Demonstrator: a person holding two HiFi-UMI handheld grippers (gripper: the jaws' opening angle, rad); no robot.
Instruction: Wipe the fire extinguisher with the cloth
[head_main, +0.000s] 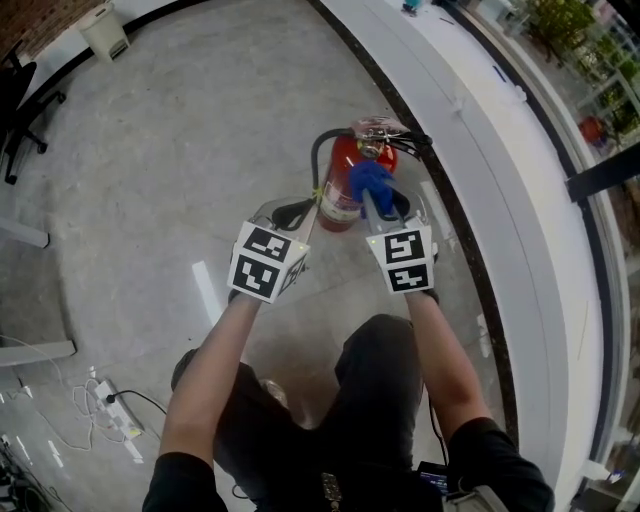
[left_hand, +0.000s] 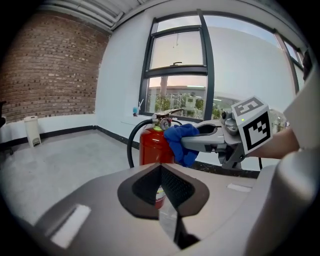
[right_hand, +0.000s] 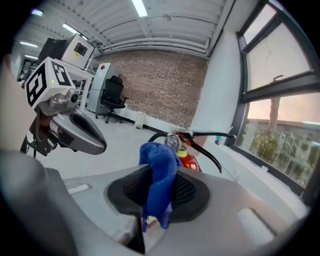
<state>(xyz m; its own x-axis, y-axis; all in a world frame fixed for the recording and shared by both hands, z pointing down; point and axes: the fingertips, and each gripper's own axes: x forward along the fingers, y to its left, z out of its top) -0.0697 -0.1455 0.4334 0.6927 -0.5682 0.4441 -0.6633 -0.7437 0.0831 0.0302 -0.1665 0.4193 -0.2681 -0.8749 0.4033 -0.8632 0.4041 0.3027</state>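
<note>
Right gripper (head_main: 383, 205) clamped on blue cloth (right_hand: 160, 170), left gripper (left_hand: 162, 187) shut on nothing
Both held low at frame centre, side by side; cloth bunched close by valve of red fire extinguisher (head_main: 343, 190), upright on grey floor (head_main: 180, 150) at upper centre, near dark skirting strip (head_main: 450, 200)

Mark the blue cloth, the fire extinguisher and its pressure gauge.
blue cloth (right_hand: 159, 174), right gripper view, middle of the hanging fold.
fire extinguisher (left_hand: 150, 149), left gripper view, red cylinder wall.
pressure gauge (right_hand: 173, 141), right gripper view, dial face.
</note>
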